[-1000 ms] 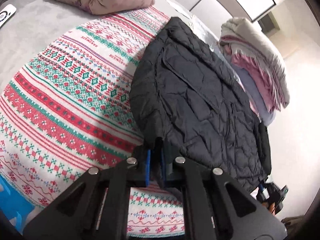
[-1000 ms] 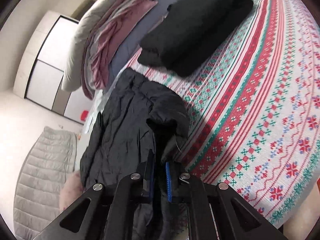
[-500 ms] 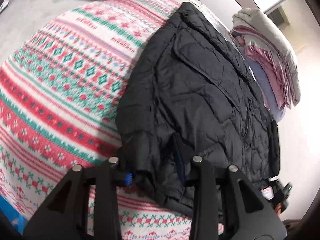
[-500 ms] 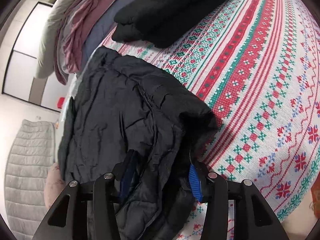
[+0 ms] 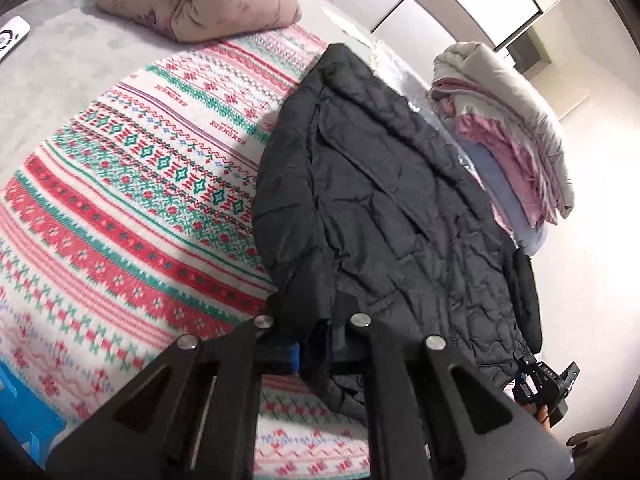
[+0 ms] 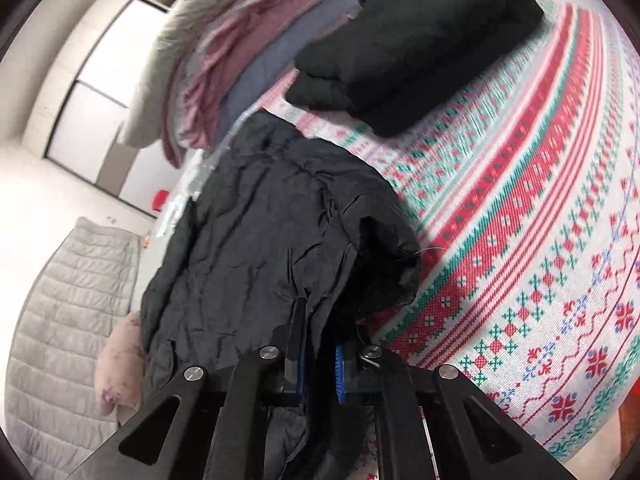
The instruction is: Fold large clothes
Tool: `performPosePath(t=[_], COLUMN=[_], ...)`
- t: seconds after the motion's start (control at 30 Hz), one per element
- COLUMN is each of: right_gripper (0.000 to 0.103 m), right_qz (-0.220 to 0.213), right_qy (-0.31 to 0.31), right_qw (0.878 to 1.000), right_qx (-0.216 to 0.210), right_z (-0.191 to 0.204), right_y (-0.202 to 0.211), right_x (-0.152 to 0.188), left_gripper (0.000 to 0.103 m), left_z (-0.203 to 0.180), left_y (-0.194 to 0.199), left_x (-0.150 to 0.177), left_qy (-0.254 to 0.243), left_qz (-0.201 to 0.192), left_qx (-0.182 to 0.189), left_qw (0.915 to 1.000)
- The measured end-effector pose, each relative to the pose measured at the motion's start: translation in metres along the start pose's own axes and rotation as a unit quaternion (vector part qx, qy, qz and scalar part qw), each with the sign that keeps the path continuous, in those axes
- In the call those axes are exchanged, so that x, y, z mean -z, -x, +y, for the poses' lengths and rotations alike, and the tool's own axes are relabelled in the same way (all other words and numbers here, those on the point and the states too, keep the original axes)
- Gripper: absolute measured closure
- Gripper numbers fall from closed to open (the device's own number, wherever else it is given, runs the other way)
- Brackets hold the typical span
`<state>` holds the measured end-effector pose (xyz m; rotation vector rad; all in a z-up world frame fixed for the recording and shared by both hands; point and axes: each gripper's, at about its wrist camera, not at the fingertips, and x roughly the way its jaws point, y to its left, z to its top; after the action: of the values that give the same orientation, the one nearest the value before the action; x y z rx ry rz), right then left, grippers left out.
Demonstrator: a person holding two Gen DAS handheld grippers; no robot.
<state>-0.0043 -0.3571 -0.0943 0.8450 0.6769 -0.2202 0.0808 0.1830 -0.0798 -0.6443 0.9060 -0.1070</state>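
Across patterned blanket (image 5: 132, 208), black jacket (image 5: 392, 216) edges sit pinched between both grippers' fingers (image 5: 294, 354).

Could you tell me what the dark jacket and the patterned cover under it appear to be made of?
Dark jacket: likely thin synthetic shell over padding; stitched quilting, fine crinkles, faint sheen. Patterned cover: probably knit or knit-look fleece; matte, stitch-like red and green bands.

Bed with patterned knit blanket (image 5: 140, 184); dark quilted jacket (image 5: 384, 208), folded black garment (image 6: 416, 52), pink pillow (image 5: 200, 4) on it
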Motion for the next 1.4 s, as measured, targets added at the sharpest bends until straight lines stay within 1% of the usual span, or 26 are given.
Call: performPosePath(t=[0.1,0.13,0.23,0.3,0.43,0.57,0.77,0.97,1.03,1.1,1.23,1.3,1.4], right_gripper=[0.095,0.095,0.096,0.096,0.096,0.096,0.097,0.099,0.099,0.099,0.1,0.1,0.1], right_qz=[-0.005,0.001,0.019,0.021,0.006,0.002,-0.026,-0.079,-0.088,-0.086,-0.057,-0.058,-0.064], right_qy=[0.025,0.032,0.066,0.078,0.072,0.067,0.056,0.069,0.073,0.077,0.063,0.063,0.06], right_qw=[0.999,0.999,0.996,0.994,0.991,0.99,0.985,0.973,0.97,0.971,0.977,0.978,0.978], right_qx=[-0.024,-0.037,-0.056,-0.07,-0.109,-0.127,-0.16,-0.208,-0.213,-0.209,-0.194,-0.191,-0.189], right_z=[0.007,0.01,0.021,0.03,0.028,0.021,0.022,0.04,0.046,0.051,0.056,0.06,0.069], right_y=[0.009,0.011,0.016,0.02,0.045,0.07,0.118,0.18,0.189,0.187,0.157,0.149,0.138], right_x=[0.002,0.003,0.011,0.014,0.021,0.03,0.029,0.019,0.014,0.009,0.002,-0.001,-0.008], left_gripper=[0.094,0.094,0.094,0.095,0.095,0.095,0.095,0.095,0.095,0.095,0.095,0.095,0.095], left_z=[-0.002,-0.004,-0.002,0.002,0.0,-0.004,-0.016,-0.033,-0.04,-0.039,-0.029,-0.026,-0.025], left_y=[0.018,0.021,0.038,0.051,0.073,0.101,0.143,0.185,0.188,0.179,0.153,0.145,0.133], left_x=[0.011,0.014,0.019,0.021,0.027,0.037,0.049,0.051,0.048,0.043,0.031,0.022,0.003], left_qy=[0.0,0.001,0.011,0.022,0.015,0.006,0.01,0.006,-0.004,0.002,0.02,0.032,0.046], left_qz=[-0.015,-0.02,-0.041,-0.045,-0.053,-0.073,-0.106,-0.133,-0.139,-0.128,-0.114,-0.116,-0.111], left_qx=[-0.003,-0.005,-0.013,-0.011,-0.004,0.003,0.041,0.093,0.096,0.095,0.082,0.076,0.08], left_qw=[0.9999,0.9998,0.999,0.9987,0.9985,0.9973,0.9935,0.9868,0.9857,0.9871,0.9899,0.9898,0.9895])
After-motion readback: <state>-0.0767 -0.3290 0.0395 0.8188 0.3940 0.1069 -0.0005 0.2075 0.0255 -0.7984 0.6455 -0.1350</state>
